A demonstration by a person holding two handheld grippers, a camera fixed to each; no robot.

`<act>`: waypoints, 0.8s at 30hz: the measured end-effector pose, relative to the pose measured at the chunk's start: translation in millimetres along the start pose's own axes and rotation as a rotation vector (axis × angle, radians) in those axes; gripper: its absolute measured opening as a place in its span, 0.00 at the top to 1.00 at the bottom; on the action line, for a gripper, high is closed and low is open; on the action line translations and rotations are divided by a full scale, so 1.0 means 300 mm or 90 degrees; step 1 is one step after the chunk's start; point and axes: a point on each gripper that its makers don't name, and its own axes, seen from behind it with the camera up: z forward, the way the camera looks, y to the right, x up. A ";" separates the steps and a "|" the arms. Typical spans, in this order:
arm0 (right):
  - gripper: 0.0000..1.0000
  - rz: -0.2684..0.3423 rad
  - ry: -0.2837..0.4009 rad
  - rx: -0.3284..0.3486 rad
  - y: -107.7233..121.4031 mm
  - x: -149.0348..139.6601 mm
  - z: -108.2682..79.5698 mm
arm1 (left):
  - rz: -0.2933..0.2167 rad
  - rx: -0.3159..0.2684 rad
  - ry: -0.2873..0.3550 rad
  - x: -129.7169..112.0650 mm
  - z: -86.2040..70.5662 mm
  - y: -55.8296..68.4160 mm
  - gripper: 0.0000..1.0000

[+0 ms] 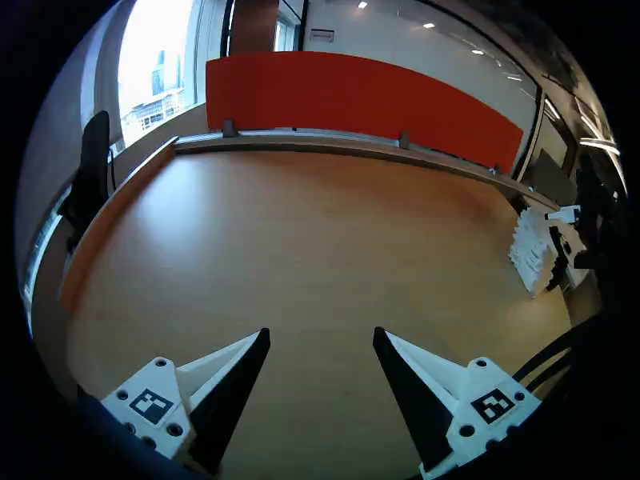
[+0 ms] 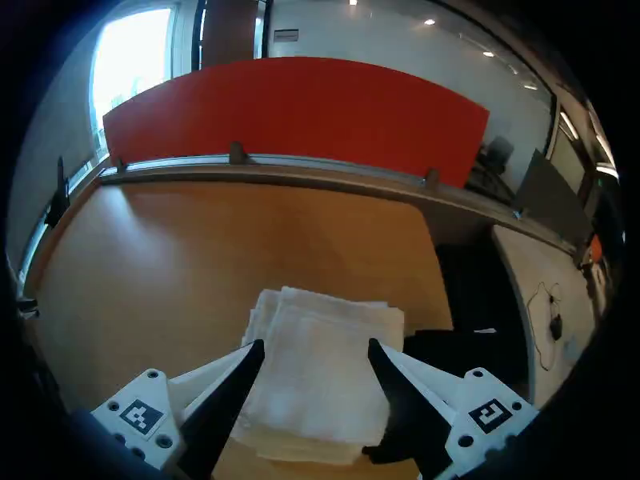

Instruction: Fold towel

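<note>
Towel (image 2: 324, 384) sits on the desk (image 2: 176, 248) as a thick, layered stack, at the side farthest from the red panel (image 2: 296, 112) and close to the desk's right-hand edge as that panel faces you. It looks squared up already, so judge the fold as mostly done, with perhaps one more fold or a tidy-up left.

Your right gripper (image 2: 314, 344) is the one on it. Its fingers are spread wide and the stack lies between them, running from under the camera toward the panel. The tips sit at about the stack's two side edges; whether they touch the cloth, you cannot tell from here. Nothing is pinched.

Your left gripper (image 1: 321, 330) is released too, with only bare wood between its fingers and the panel. In the left gripper view a pale folded shape, probably the towel, lies well off to that gripper's right, no nearer the panel than the gripper itself.

So the right hand is clearly nearer. The stack's long axis seems to point at the panel, though the lens makes that hard to be sure of. If you fold again, bring the left gripper across first.
</note>
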 end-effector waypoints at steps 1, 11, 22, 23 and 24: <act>0.00 0.000 0.000 0.001 0.000 0.006 0.009 | -0.001 0.001 -0.001 -0.001 0.001 -0.002 0.04; 0.00 -0.001 -0.005 0.010 -0.012 0.023 0.058 | -0.001 0.006 -0.007 0.002 0.016 0.003 0.04; 0.00 0.010 -0.021 0.015 -0.034 -0.079 0.044 | 0.003 0.000 -0.006 0.010 0.026 0.015 0.04; 0.00 0.012 -0.023 0.015 -0.037 -0.094 0.044 | 0.004 -0.001 -0.007 0.009 0.027 0.016 0.04; 0.00 0.013 -0.026 0.016 -0.039 -0.109 0.043 | 0.004 -0.001 -0.008 0.008 0.027 0.017 0.04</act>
